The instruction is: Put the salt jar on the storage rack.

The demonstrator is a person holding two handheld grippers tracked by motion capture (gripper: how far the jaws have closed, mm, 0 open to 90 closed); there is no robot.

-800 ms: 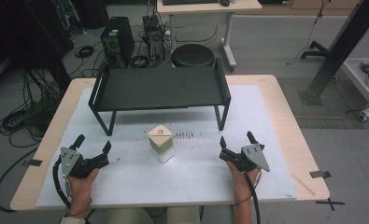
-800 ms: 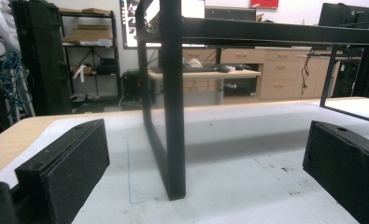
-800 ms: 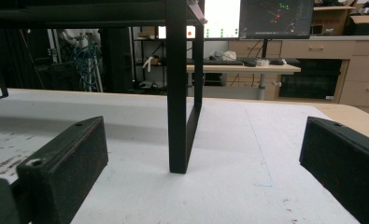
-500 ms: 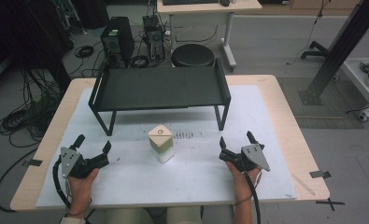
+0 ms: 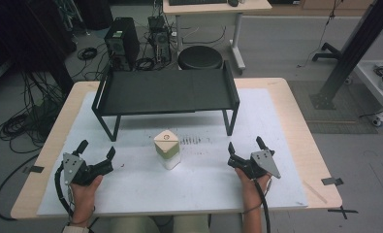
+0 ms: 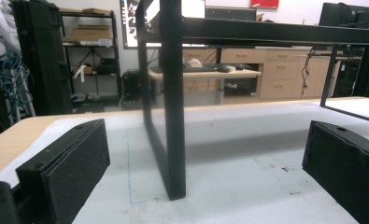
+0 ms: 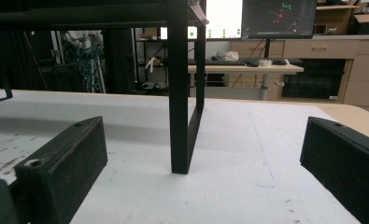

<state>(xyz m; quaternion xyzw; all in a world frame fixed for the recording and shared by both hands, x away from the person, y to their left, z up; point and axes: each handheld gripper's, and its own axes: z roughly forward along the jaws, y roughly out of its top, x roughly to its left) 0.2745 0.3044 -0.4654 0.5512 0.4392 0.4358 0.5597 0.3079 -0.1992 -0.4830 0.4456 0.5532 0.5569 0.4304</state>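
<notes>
A small box with a cream top and pale green sides (image 5: 167, 149) is standing upright near the middle of the white sheet covering the wooden table (image 5: 295, 116), between the two grippers and well apart from each. Its top face is showing a small round mark, too small to read. Behind it, toward the far edge, a black metal tray-shaped stand on legs (image 5: 166, 92) is running its long side along that edge. In the gripper views this stand is cut off at the top and one leg is standing in front. The left gripper (image 5: 96, 157) is resting near the near left corner with jaws spread wide, gripping nothing. The right gripper (image 5: 245, 146) is lying near the near right corner, also spread and empty.
</notes>
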